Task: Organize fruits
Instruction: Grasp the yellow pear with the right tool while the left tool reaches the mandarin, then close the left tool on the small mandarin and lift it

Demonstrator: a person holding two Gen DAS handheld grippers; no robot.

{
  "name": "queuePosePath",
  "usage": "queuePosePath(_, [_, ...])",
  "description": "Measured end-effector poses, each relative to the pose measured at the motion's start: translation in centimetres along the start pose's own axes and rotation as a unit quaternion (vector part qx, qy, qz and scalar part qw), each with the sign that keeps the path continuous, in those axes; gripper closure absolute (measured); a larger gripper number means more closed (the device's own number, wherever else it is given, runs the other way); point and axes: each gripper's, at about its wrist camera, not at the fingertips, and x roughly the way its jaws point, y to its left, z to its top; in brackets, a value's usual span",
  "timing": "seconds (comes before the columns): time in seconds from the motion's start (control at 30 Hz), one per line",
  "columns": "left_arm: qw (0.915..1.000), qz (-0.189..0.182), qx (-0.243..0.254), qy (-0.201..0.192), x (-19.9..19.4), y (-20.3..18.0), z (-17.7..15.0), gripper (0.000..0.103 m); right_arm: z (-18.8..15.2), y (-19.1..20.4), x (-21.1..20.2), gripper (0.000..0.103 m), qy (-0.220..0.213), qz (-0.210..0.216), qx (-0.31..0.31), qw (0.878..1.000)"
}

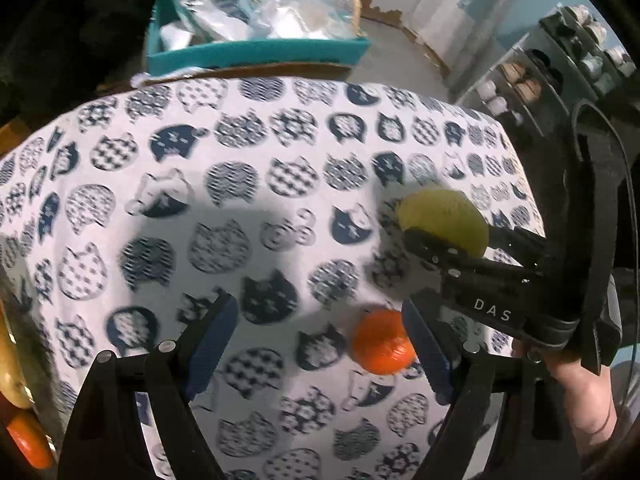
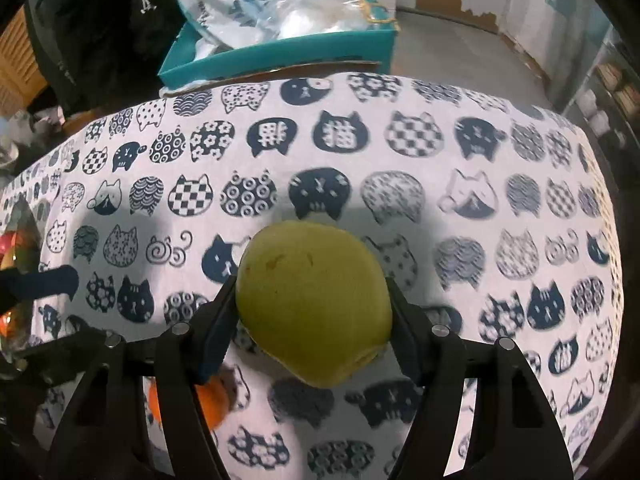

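Above the cat-print counter (image 2: pixel 400 152), your right gripper (image 2: pixel 312 312) clamps a green pear (image 2: pixel 314 304); left gripper (image 1: pixel 320 344) gapes beside an orange (image 1: pixel 380 340).

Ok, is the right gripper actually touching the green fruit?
Touching. In the right wrist view, both fingers of the right gripper press against opposite sides of the green fruit, with no gap showing, and it sits clamped above the cloth.

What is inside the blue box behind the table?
The blue box holds crumpled clear and white plastic bags, piled above its rim. What is inside the bags, and anything under them, is covered and cannot be seen.
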Motion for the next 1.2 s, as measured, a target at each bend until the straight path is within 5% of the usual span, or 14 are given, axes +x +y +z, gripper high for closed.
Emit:
queuePosePath(0.7, [0.9979,0.027,0.047,0.035,4.5,-5.2,-3.2,0.018,-7.0,-5.9,-5.1,0.034,-0.013,-0.016,0.061,0.998])
queuePosePath(1.0, [0.9958,0.042,0.076,0.027,5.3,-6.2,-3.5,0.055,-7.2,-6.4,-5.7,0.034,-0.022,-0.009,0.063,0.998])
queuePosePath(1.2, [0.9956,0.045,0.082,0.009,4.4,-5.9,-3.7,0.056,-6.9,-5.8,-6.5,0.034,-0.034,-0.007,0.057,0.998])
